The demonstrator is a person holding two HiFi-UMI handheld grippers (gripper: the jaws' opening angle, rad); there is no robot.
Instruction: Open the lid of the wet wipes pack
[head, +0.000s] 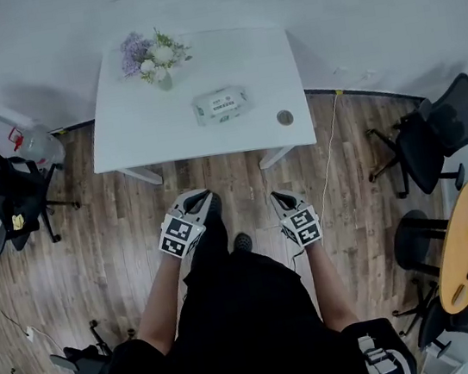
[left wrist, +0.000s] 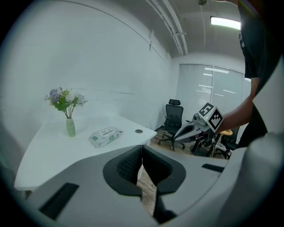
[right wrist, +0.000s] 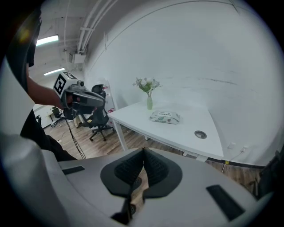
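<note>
Your left hand-held gripper (head: 199,197) and right hand-held gripper (head: 279,196), each with jaws closed on nothing, hung short of the white rectangular table (head: 131,136). The white soft-plastic wet wipes pack (head: 222,105) lay ahead on the table, between both and well apart, its long axis crosswise. Neither hand-held gripper was clearly nearer.

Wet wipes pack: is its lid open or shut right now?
Shut, it seems: the wet wipes pack lies flat on the table, with no flap raised from its top in any view.

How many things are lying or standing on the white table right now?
2: a vase of flowers at the far left corner, a wet wipes pack near the middle. The round cap looks built into the table.
</note>
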